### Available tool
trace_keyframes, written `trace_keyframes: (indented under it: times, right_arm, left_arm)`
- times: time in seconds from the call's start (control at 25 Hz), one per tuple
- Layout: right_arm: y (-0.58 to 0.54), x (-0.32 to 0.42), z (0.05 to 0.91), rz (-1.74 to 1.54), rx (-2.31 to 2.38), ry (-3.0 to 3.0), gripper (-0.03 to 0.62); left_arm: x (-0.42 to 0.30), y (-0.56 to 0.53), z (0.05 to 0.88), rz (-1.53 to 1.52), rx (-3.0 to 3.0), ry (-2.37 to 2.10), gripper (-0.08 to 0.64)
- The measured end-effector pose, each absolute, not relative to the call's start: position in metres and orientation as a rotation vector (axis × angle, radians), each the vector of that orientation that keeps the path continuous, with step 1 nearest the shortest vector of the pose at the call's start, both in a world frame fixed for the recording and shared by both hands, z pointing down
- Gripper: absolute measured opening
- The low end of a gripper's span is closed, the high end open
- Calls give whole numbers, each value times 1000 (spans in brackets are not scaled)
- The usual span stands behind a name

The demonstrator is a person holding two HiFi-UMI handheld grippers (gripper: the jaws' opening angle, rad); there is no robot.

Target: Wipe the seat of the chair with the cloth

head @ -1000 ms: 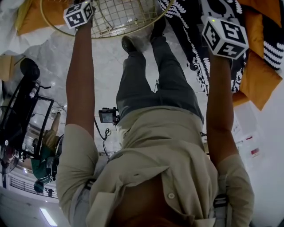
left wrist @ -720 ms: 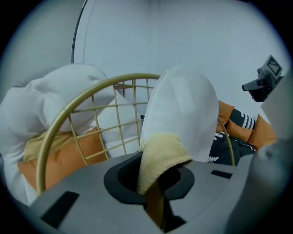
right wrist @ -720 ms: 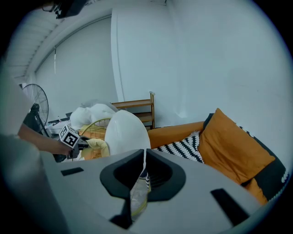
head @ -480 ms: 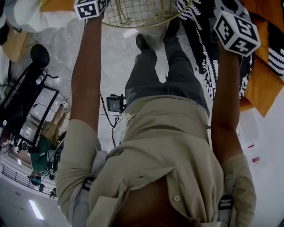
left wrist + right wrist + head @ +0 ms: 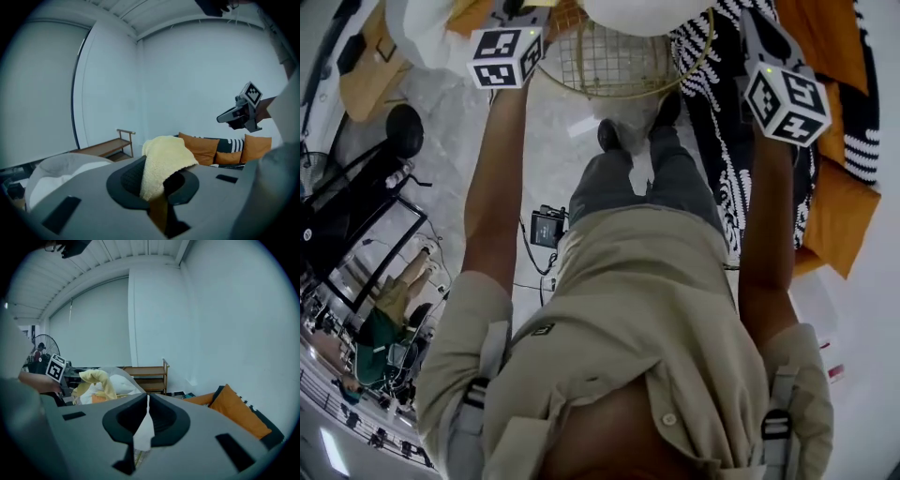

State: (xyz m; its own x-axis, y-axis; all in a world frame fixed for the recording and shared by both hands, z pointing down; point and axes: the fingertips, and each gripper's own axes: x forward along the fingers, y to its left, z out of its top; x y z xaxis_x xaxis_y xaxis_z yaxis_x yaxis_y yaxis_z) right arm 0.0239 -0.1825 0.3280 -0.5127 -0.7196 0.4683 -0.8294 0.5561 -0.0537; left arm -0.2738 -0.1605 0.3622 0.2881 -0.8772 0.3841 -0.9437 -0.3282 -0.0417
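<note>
While the person stands with both arms stretched out, the left gripper (image 5: 157, 182) is pinching a fluffy yellow cloth (image 5: 165, 160). The cloth sticks up and flops over one side of the jaws. From the head view, that gripper is up near the left rim of the round gold wire chair (image 5: 617, 64), by the person's feet. The right gripper (image 5: 146, 416) has its jaws pressed together with nothing between them. Orange cushions (image 5: 202, 147) lie nearby.

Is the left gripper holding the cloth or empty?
Holding: the left gripper is shut on the yellow cloth, which pokes up between its fingers.
</note>
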Motion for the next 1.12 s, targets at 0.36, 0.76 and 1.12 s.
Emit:
trace_keyframes:
  times: [0.36,0.76,1.12]
  right_arm:
    - [-151,9,227,285,1222,-2543,28]
    - [-98,1,129,121,1176,-2723,21]
    - [-70,7,88,76,1206,-2769,21]
  left_arm:
    - [-264,-98,198,304,2519,-1747,52]
    - [-246,-45,77,142,2659,-1786,54]
    - [-239,-9,45,102,2696,-1802,54]
